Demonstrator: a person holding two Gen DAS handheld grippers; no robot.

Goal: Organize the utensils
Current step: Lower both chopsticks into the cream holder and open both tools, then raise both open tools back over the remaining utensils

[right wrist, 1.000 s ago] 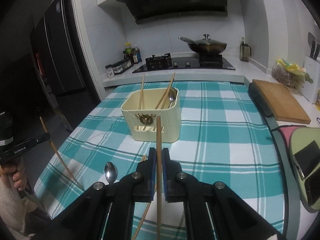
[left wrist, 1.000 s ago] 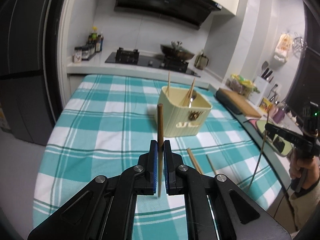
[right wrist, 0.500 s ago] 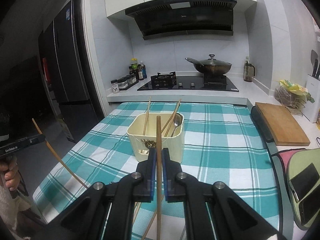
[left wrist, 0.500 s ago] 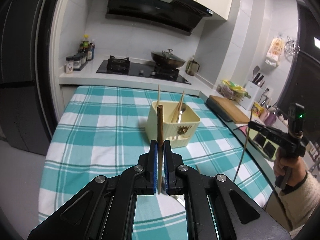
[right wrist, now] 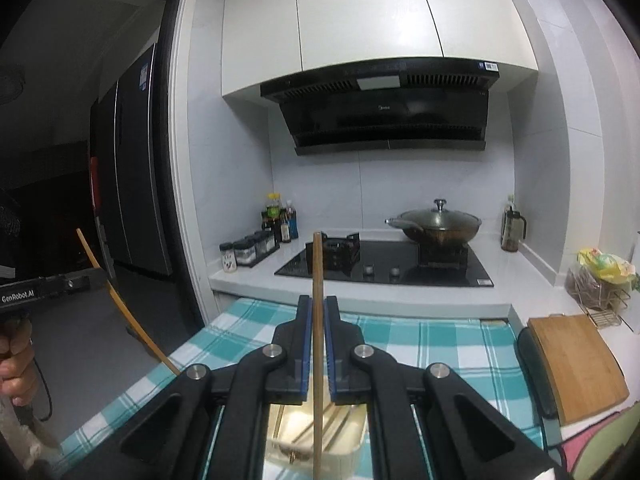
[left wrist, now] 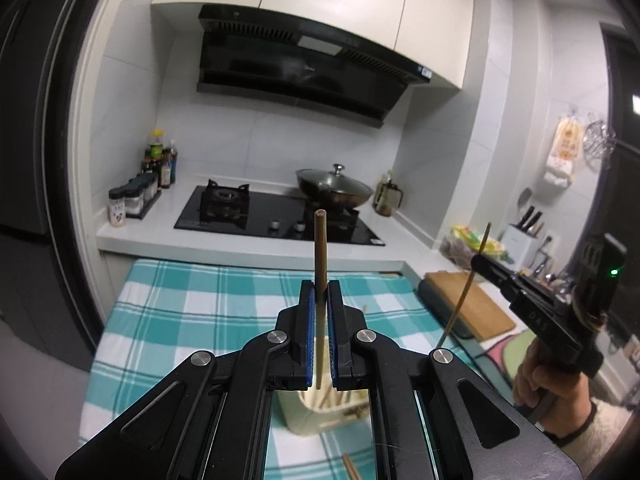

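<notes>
My left gripper (left wrist: 320,286) is shut on a brown chopstick (left wrist: 320,240) that stands upright between its blue pads. Under its jaws sits the cream utensil holder (left wrist: 304,412), mostly hidden, with several chopsticks inside. At the right edge of the left wrist view, the right gripper (left wrist: 478,262) grips a thin chopstick (left wrist: 464,296). In the right wrist view, my right gripper (right wrist: 316,302) is shut on its upright chopstick (right wrist: 318,264), above the holder (right wrist: 344,452). The left gripper (right wrist: 96,278) shows at the left with its slanted chopstick (right wrist: 128,316).
The teal checked tablecloth (right wrist: 440,340) covers the table. A loose chopstick (left wrist: 350,468) lies in front of the holder. A wooden cutting board (right wrist: 576,364) lies at the right. Behind the table are the stove (right wrist: 384,264), a lidded wok (right wrist: 438,226) and spice jars (right wrist: 248,252).
Both grippers have risen and moved forward with their chopsticks. The holder, earlier ahead on the table, now lies beneath the jaws in both views.
</notes>
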